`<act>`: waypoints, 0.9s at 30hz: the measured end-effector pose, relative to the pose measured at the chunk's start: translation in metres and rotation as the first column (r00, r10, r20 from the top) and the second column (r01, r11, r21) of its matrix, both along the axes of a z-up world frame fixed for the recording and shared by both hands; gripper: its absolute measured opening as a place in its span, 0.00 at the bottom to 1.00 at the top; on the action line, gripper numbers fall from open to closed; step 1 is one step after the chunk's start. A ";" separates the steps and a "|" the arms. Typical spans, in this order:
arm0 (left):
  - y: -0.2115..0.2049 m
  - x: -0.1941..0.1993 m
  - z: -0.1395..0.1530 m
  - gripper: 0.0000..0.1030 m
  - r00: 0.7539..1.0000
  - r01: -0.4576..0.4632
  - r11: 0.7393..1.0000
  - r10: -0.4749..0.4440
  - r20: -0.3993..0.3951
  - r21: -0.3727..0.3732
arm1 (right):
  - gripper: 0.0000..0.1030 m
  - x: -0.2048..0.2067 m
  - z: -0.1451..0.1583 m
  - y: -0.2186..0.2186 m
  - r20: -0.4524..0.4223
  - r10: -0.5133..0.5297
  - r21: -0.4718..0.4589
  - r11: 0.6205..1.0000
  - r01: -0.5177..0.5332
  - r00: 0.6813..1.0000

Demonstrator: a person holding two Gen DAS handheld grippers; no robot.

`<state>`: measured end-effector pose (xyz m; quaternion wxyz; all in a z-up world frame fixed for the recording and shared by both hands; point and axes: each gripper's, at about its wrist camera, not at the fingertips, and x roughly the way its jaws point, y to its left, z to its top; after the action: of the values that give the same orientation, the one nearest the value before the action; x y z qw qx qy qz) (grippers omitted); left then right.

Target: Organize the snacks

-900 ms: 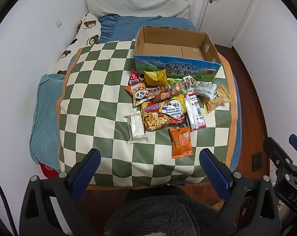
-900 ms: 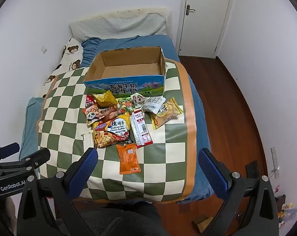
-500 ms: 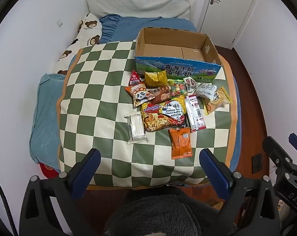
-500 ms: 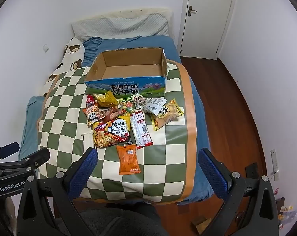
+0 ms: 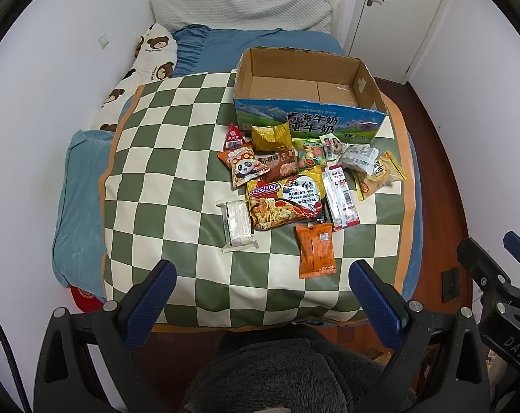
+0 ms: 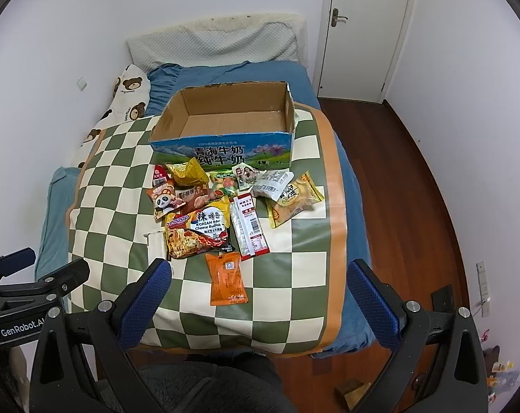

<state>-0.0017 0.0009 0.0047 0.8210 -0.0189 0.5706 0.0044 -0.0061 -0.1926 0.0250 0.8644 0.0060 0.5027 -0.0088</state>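
Several snack packets lie in a heap on a green-and-white checkered cloth (image 5: 163, 158) (image 6: 115, 186) over a bed. Nearest is an orange packet (image 5: 315, 250) (image 6: 227, 278), then a Korean noodle pack (image 5: 285, 201) (image 6: 198, 232), a clear white packet (image 5: 237, 222) and a long red-white packet (image 5: 340, 196) (image 6: 249, 229). Behind the heap stands an empty open cardboard box (image 5: 308, 120) (image 6: 222, 149) with a blue printed front. My left gripper (image 5: 261, 296) and right gripper (image 6: 260, 296) both hover open, well short of the bed's near edge, nothing between their blue fingers.
A bear-print pillow (image 5: 146, 65) and a white pillow (image 6: 215, 43) lie at the bed's far end. A white wall runs along the left. Wooden floor (image 6: 397, 179) and a shut white door (image 6: 363, 27) are on the right. A dark fleecy garment (image 5: 287, 375) fills the bottom of both views.
Both views have shifted very slightly; the bed and snacks sit a touch lower in frame. Nothing on the bed has moved, and both grippers stay open.
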 end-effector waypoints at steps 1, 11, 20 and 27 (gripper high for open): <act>-0.001 0.000 -0.001 1.00 1.000 0.001 1.000 -0.001 0.000 0.000 | 1.00 -0.001 0.000 -0.001 0.001 0.000 0.002 1.000 0.000 1.000; -0.004 0.004 -0.004 1.00 1.000 0.002 1.000 -0.002 0.004 0.008 | 1.00 -0.001 -0.001 0.000 0.002 0.002 0.001 1.000 -0.002 1.000; -0.003 0.008 -0.001 1.00 1.000 0.002 1.000 -0.002 0.003 0.004 | 1.00 0.000 0.000 0.001 0.008 -0.001 0.001 1.000 0.001 1.000; -0.004 0.008 0.000 1.00 1.000 0.001 1.000 -0.001 0.004 0.007 | 1.00 -0.001 0.000 0.001 0.010 -0.002 0.001 1.000 0.002 1.000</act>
<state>0.0058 -0.0032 0.0045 0.8223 -0.0159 0.5689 0.0059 -0.0068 -0.1916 0.0251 0.8668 0.0068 0.4986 -0.0093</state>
